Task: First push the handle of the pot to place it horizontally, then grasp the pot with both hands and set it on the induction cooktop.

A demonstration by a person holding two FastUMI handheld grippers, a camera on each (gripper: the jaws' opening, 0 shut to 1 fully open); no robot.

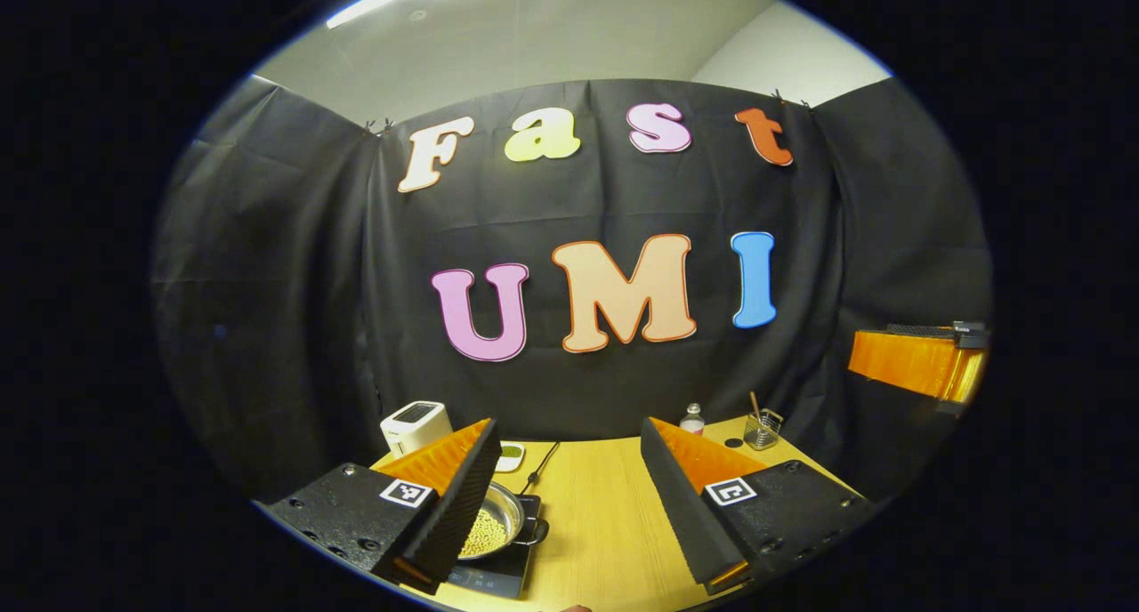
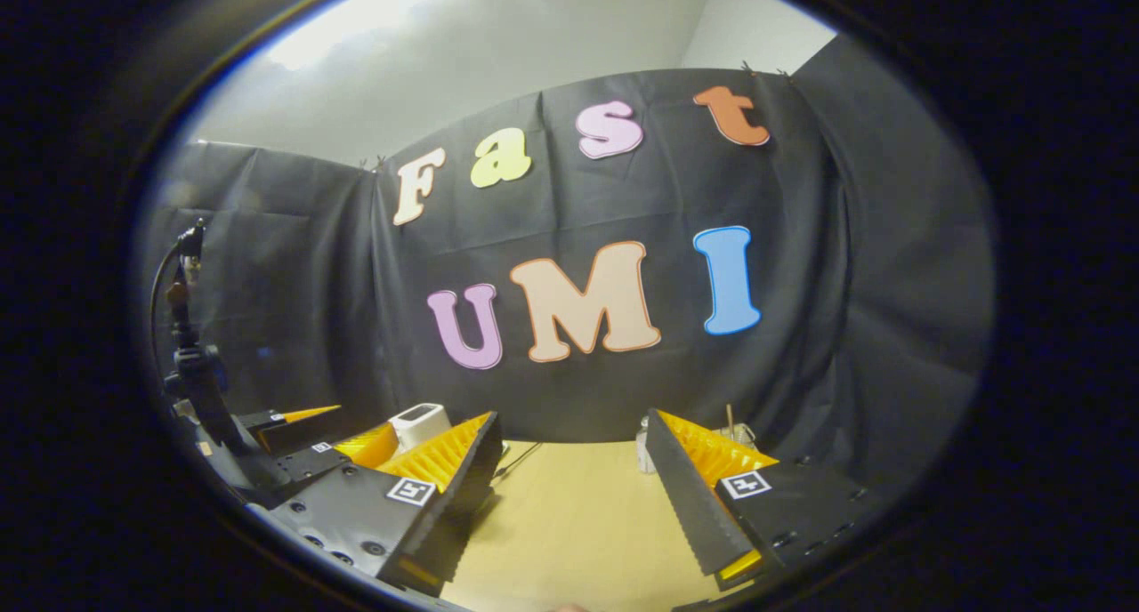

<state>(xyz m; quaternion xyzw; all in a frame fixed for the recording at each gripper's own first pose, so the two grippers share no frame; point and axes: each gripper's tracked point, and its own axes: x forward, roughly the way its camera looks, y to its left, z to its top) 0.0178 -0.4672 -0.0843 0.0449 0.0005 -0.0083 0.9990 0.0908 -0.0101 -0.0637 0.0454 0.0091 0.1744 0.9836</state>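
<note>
A steel pot [image 1: 496, 521] holding yellow beans sits on the black induction cooktop [image 1: 498, 578] at the lower left of the left gripper view. Its small side handle [image 1: 539, 530] points right, and my left finger hides its left half. My left gripper [image 1: 568, 430] hangs above the table, open and holding nothing, with the pot just beyond its left finger. My right gripper [image 2: 574, 416] is open too, over bare tabletop [image 2: 569, 514]. The right gripper view also shows the left gripper [image 2: 298, 421] off to its left.
A white box-shaped appliance [image 1: 414, 425] and a small white dish [image 1: 510, 454] stand behind the cooktop, with a black cable [image 1: 543, 465] beside them. A small bottle [image 1: 692, 418] and a wire holder [image 1: 763, 429] with a stick sit at the back right. Black cloth walls the table.
</note>
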